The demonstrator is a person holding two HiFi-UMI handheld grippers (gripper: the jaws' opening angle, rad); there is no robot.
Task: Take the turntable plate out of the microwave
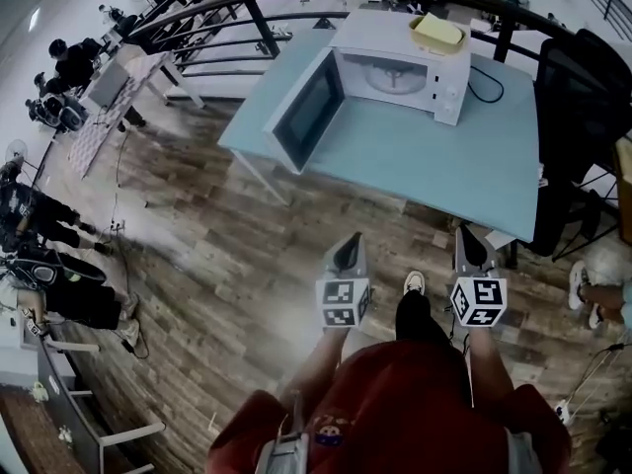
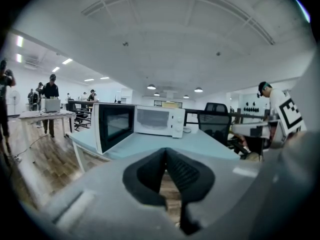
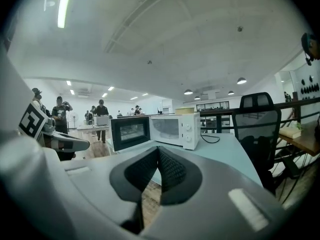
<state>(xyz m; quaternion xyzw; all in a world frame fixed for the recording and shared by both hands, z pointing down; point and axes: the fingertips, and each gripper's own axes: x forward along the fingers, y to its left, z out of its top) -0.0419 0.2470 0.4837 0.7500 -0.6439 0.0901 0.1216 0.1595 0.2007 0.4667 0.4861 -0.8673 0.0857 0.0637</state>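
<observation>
pale blue surface ahead, standing on a wood floor. white microwave sits at the surface's far side. its door is swung wide open to the left. turntable plate lies inside the open cavity, untouched. a yellow item rests on the microwave's top. left gripper and right gripper are side by side, short of the surface's near edge and well apart from the microwave. both are clenched, jaws together, nothing between them.
</observation>
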